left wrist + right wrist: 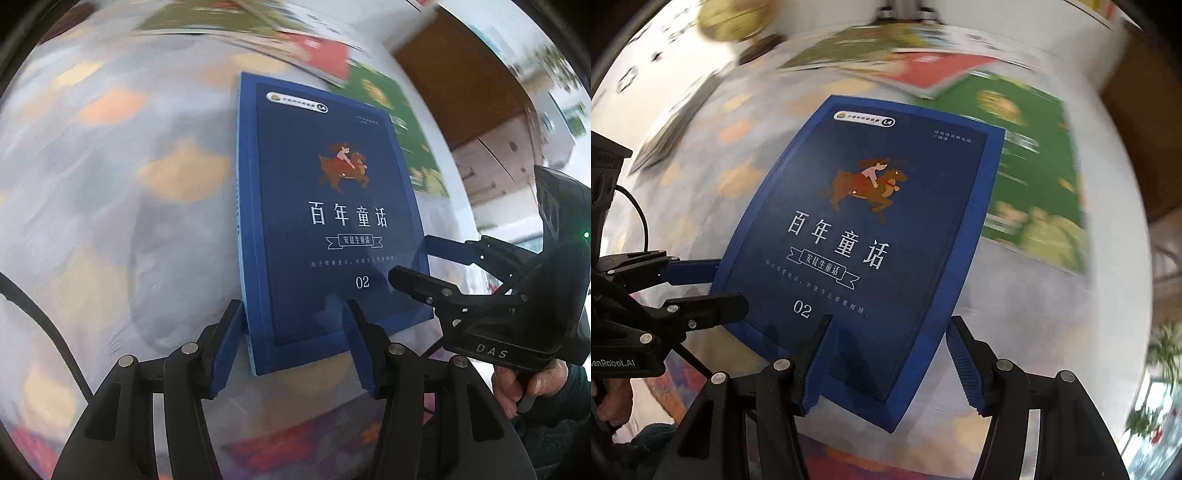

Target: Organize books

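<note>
Across both views' centre, the blue book (pixel 332 221) runs lengthwise up-frame; left tool (pixel 293 345) pinches its near-left corner, right tool (pixel 886 363) straddles its near-right corner, spread.

The dark blue hardcover storybook (pixel 332 206) lies flat on the pale patterned tablecloth (pixel 110 206). Behind it and to its right lies a green picture book (pixel 1034 173), its far end under a red-covered book (pixel 945 70). Both grippers flank the storybook's near end.
</note>
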{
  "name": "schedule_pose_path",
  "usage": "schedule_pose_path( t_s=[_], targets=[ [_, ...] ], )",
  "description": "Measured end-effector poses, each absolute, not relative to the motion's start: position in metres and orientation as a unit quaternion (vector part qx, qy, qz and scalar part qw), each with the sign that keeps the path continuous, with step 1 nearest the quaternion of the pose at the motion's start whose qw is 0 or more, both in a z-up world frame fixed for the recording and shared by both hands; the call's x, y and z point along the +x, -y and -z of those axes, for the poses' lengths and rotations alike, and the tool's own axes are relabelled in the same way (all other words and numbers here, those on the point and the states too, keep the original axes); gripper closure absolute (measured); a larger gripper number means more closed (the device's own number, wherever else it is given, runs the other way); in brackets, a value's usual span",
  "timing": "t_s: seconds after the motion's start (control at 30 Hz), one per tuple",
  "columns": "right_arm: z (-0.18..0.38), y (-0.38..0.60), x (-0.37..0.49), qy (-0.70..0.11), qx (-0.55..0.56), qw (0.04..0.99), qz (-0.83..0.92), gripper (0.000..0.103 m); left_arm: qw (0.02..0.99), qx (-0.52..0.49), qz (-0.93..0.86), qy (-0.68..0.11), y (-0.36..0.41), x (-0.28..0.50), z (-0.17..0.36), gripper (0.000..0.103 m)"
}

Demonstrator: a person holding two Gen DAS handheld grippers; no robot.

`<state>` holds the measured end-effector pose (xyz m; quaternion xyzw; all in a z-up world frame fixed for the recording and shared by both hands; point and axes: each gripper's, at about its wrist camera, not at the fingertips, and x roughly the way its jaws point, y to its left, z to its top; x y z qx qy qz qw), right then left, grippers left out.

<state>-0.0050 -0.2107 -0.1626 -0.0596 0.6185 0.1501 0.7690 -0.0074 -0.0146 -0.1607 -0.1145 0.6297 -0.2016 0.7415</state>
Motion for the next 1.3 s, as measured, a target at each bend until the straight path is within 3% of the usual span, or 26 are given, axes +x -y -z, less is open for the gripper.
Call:
schedule_pose_path(
  t_s=[0.17,0.33,0.57,0.67,0.9,1.03,1.23,1.3],
  targets=[
    [0.156,0.166,0.015,-0.578,-0.078,0.789,-0.192,0.043,0.77,-0.157,0.137,-0.603,-0.031,0.001,0.161,0.052],
    [0.164,0.171,0.034,-0.598,-0.015,0.774,-0.207,0.045,0.785,-0.18,0.099,-0.585,-0.048,0.001,0.16,0.052],
    [0.17,0.167,-0.01,-0.589,-0.024,0.778,-0.218,0.059,0.802,-0.089,0.079,-0.585,-0.012,0.004,0.163,0.052],
    [0.171,0.162,-0.017,-0.582,-0.03,0.782,-0.222,0.059,0.802,-0.072,0.082,-0.588,-0.006,0.008,0.161,0.051],
    [0.175,0.188,-0.01,-0.58,0.05,0.779,-0.233,0.059,0.787,-0.31,0.211,-0.49,-0.059,0.002,0.127,0.051],
    [0.174,0.191,-0.011,-0.578,0.064,0.778,-0.237,0.057,0.781,-0.281,0.19,-0.525,-0.048,0.017,0.152,0.052],
    [0.172,0.186,-0.012,-0.58,0.056,0.778,-0.236,0.052,0.764,-0.288,0.201,-0.541,-0.032,0.026,0.17,0.09],
    [0.172,0.191,-0.008,-0.592,0.083,0.766,-0.238,0.049,0.751,-0.326,0.222,-0.531,-0.035,0.03,0.163,0.09]
  ],
)
